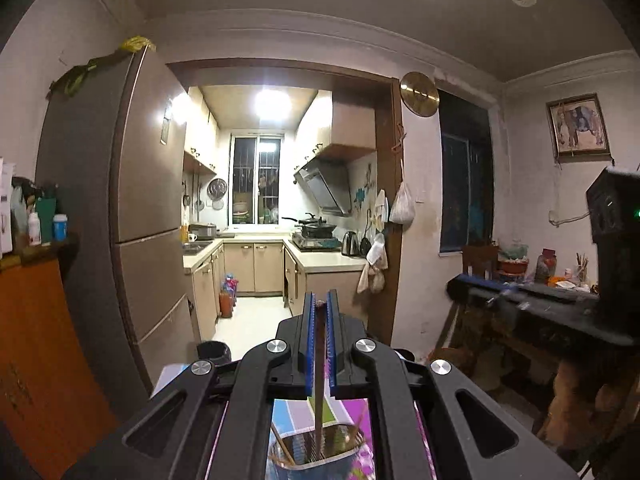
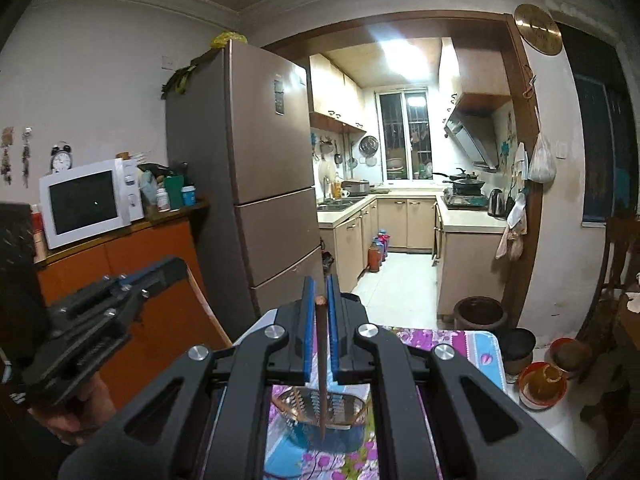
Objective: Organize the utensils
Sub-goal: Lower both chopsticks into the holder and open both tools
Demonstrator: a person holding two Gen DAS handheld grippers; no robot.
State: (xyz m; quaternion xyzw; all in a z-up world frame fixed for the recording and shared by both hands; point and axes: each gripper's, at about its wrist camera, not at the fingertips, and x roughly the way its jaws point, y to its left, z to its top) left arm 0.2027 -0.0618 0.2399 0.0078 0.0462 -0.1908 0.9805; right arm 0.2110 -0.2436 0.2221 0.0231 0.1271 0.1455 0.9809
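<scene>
Left gripper (image 1: 320,320) and right gripper (image 2: 320,300) each clench one brown wooden chopstick (image 1: 319,380) (image 2: 321,360) upright above the perforated metal holder cup (image 2: 320,412). Risk: a tilted stick may strike the rim and slip between the pads.

A lived-in home: at frame centre a lit galley kitchen with beige cabinets (image 2: 404,222), a tall bronze-brown refrigerator (image 2: 256,168) left of it, and a white microwave oven (image 2: 90,202) at far left.

Dim foreground, glaring kitchen ceiling light (image 1: 272,101), fisheye-warped dark corners.
</scene>
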